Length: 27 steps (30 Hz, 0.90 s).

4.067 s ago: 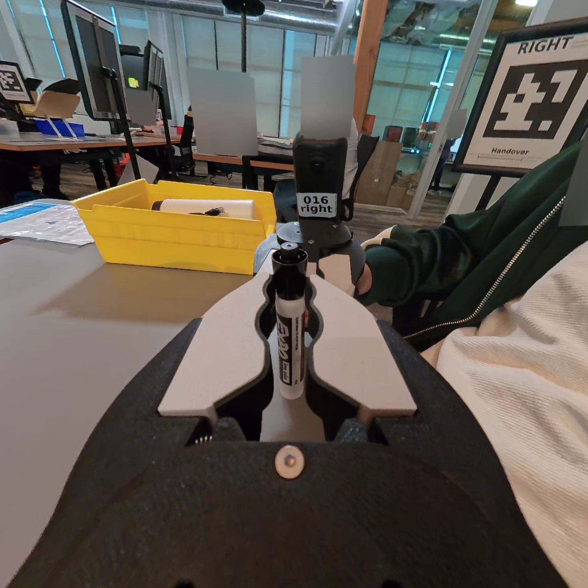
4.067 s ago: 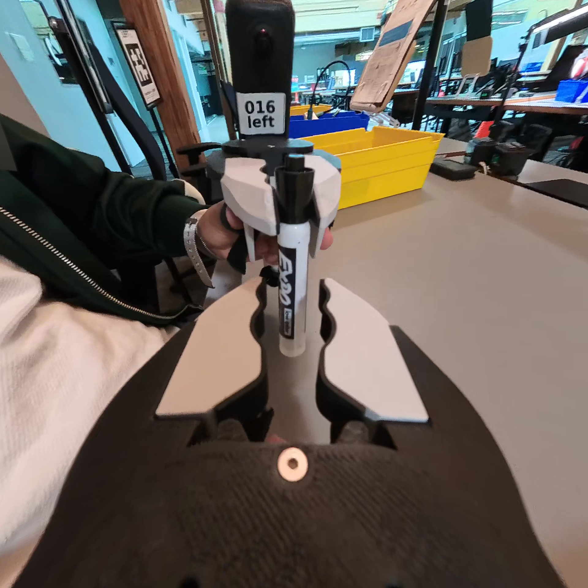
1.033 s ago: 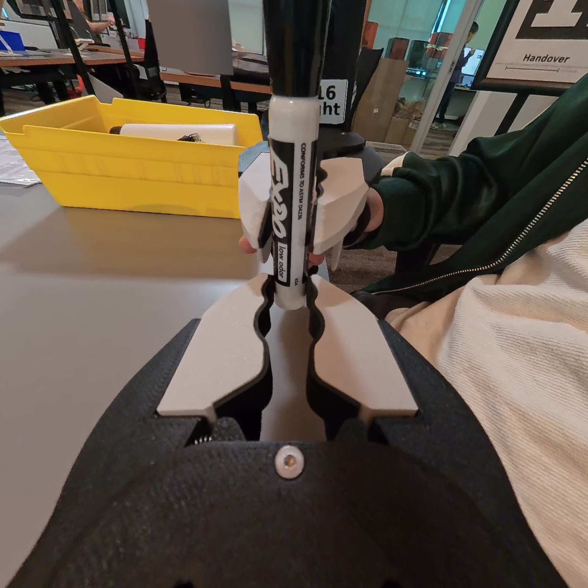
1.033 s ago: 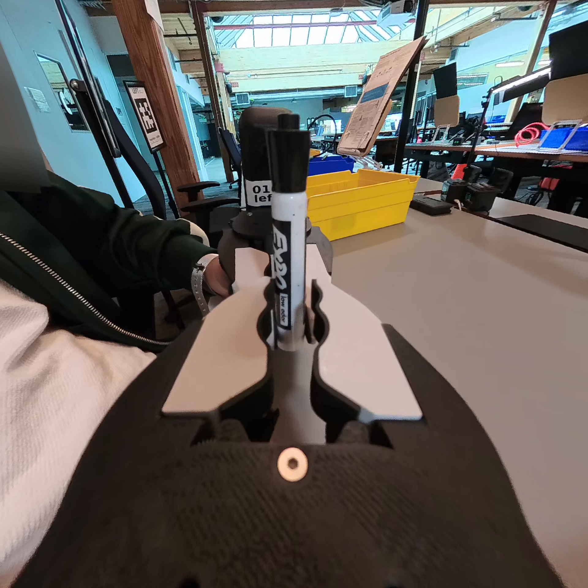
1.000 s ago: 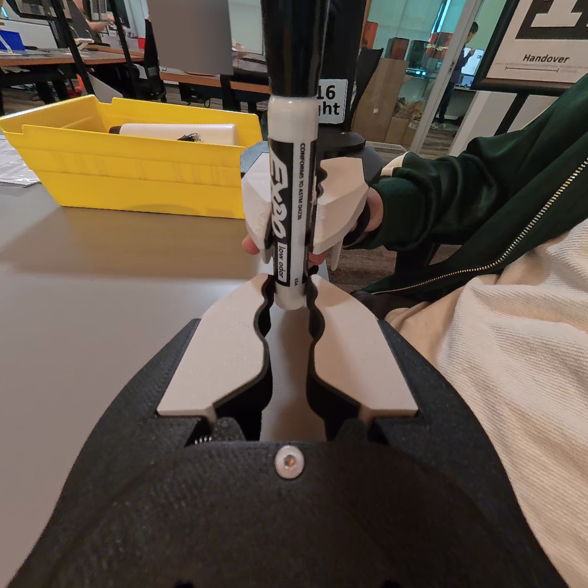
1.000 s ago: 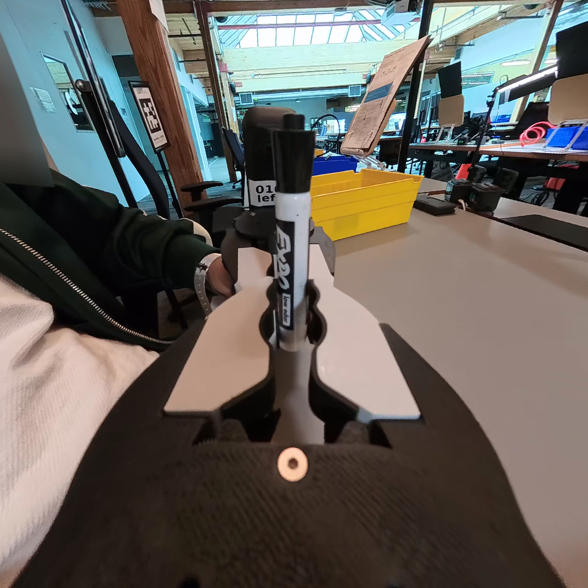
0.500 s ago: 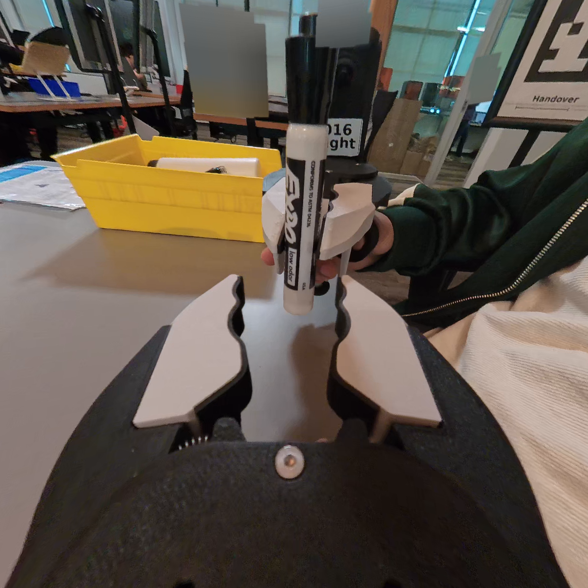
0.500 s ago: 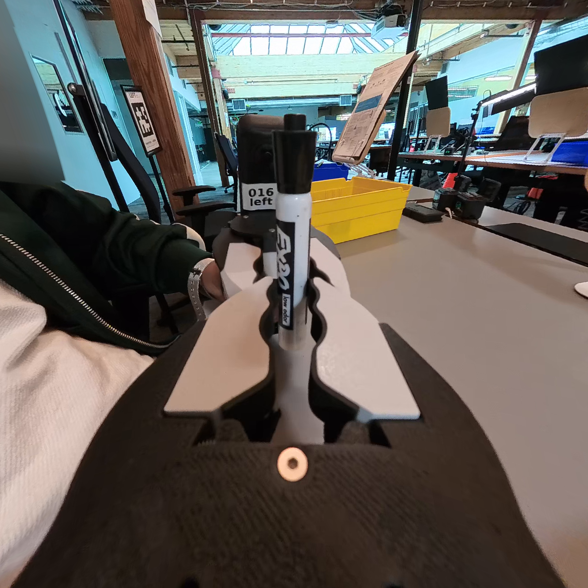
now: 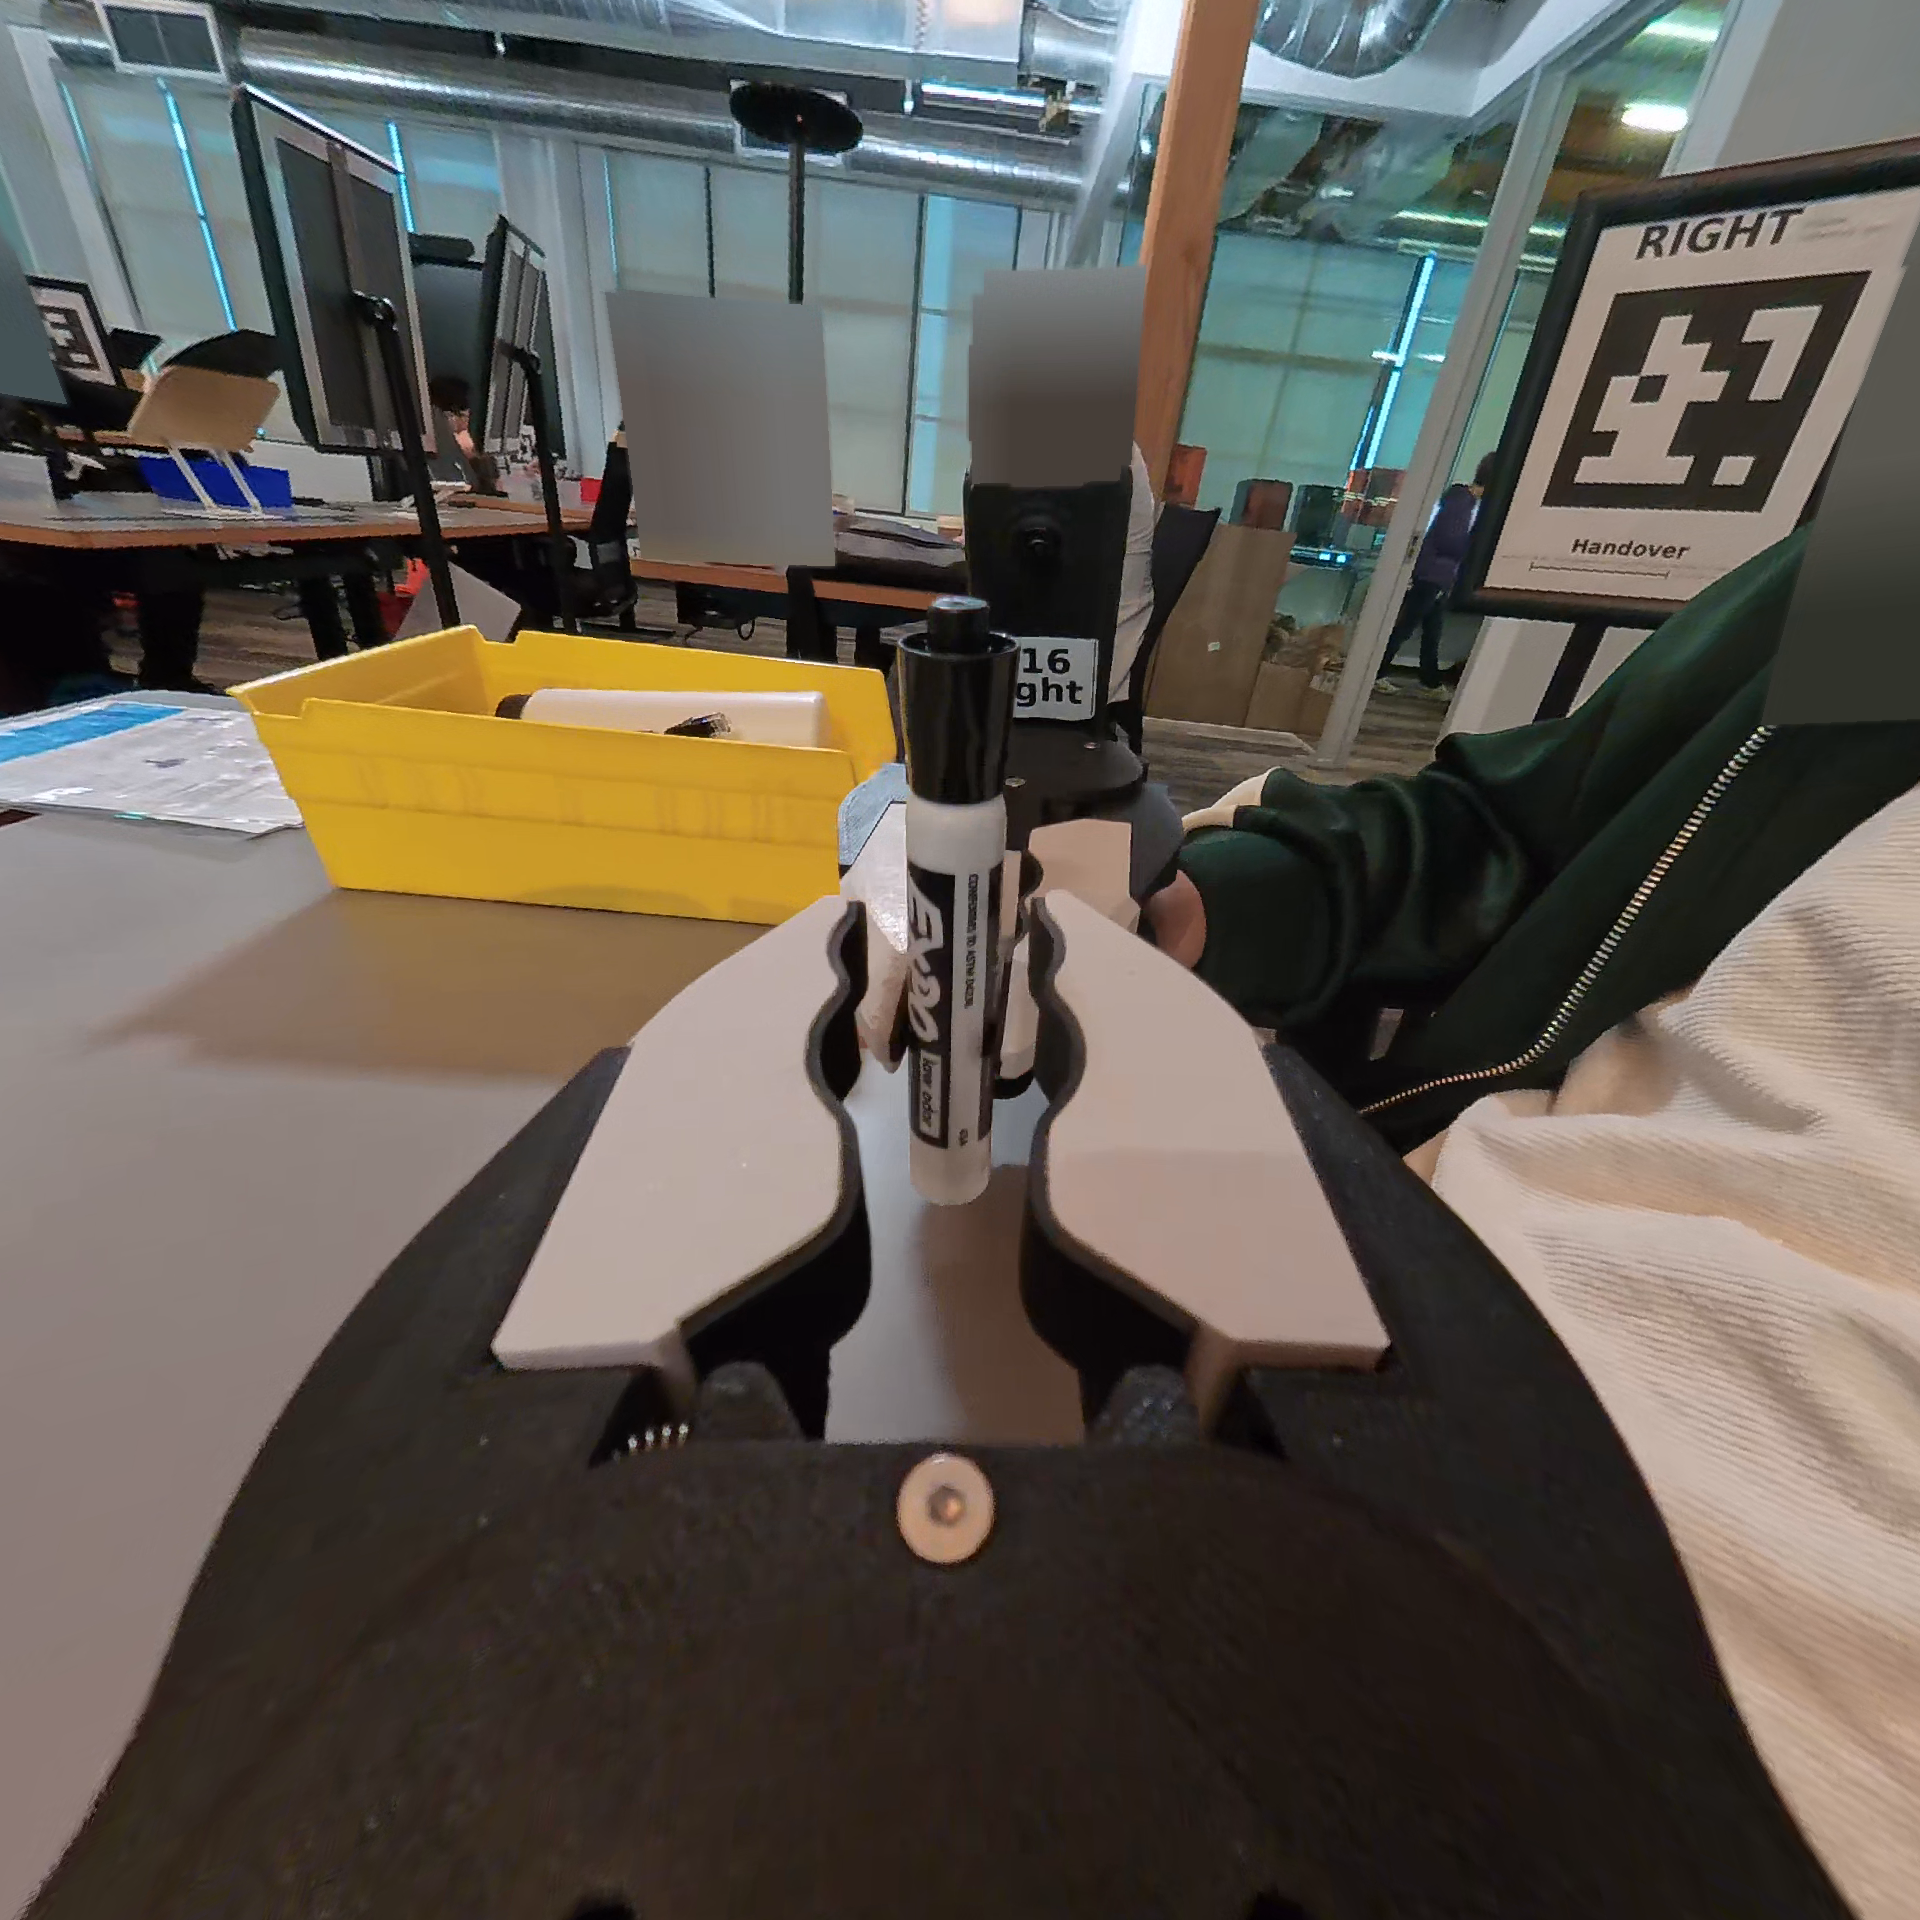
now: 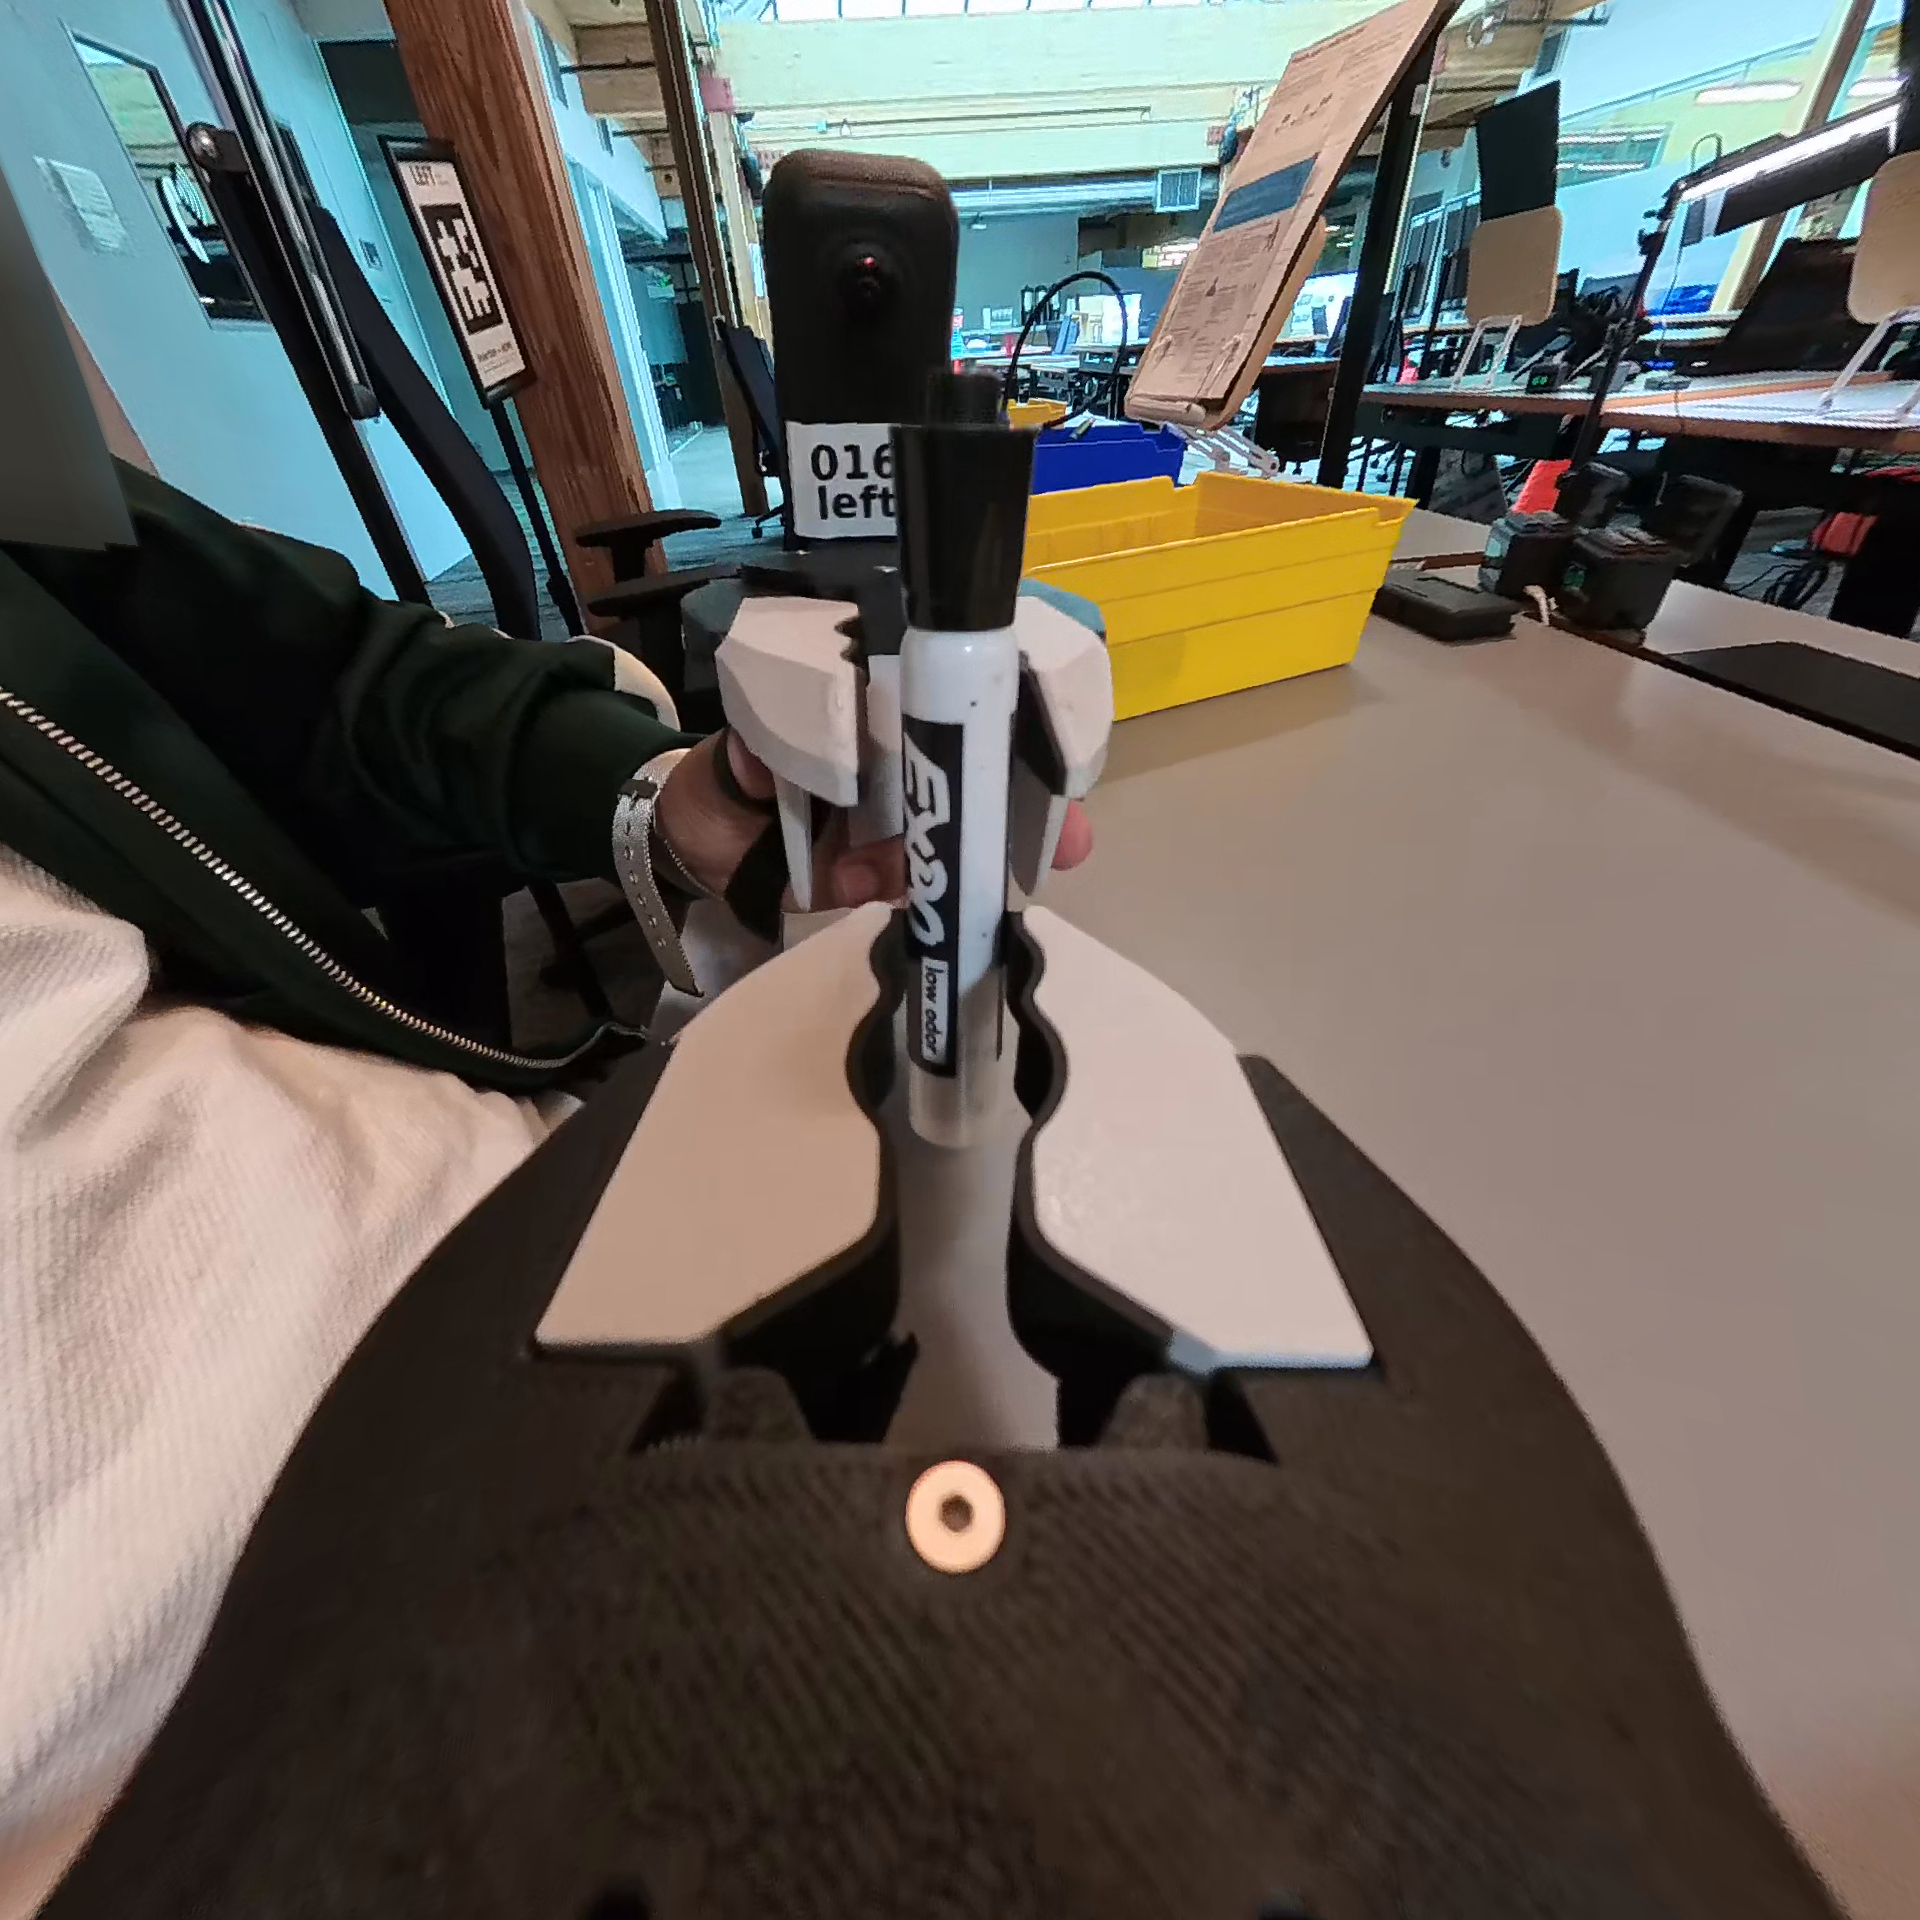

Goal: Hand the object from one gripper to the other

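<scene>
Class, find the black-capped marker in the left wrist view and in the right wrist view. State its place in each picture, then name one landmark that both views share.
Left wrist view: the marker stands upright at centre, between the left gripper fingers, apart from them.
Right wrist view: the marker stands upright at centre, clamped in the right gripper.
Shared landmark: the yellow bin on the grey table.

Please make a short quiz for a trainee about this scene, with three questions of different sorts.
1. True or false: the marker stands with its black cap up.
2. Which one is shut on the marker? A: left gripper. B: right gripper.
3. Fill in: the bin on the table is ____ in colour.

Key: 1 true; 2 B; 3 yellow.
</scene>
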{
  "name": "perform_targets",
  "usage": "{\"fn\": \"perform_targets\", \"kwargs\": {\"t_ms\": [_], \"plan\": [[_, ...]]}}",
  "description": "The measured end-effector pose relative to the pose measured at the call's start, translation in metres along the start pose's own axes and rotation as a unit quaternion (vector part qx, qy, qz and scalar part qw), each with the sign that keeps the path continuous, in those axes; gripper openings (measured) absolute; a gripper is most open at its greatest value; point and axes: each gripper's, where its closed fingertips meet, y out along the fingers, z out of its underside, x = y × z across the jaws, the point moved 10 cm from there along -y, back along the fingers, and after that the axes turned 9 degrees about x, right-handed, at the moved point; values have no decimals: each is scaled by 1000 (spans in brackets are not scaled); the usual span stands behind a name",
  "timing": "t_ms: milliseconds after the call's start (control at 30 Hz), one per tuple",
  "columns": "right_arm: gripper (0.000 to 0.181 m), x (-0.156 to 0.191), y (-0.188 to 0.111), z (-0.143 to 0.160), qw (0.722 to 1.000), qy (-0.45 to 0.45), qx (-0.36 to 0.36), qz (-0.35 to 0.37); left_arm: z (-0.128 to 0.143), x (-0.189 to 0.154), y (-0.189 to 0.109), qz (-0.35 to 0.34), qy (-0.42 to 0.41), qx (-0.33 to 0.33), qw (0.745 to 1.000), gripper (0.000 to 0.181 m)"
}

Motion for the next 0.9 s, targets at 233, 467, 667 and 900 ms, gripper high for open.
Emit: {"fn": "perform_targets", "kwargs": {"t_ms": [233,467,667,900], "plan": [[19,3,4,1,1000,-3,14,-9,1,-2,4,17,-10,7,1000,18],[21,1,3,1,1000,8,13,-10,1,-2,4,11,-4,18,1000,18],[27,-3,-3,0,999,33,-9,-9,1,3,-1,5,-19,-2,1000,18],[30,-7,-15,-7,998,37,-49,34,8,10,-3,10,-54,-21,998,18]]}}
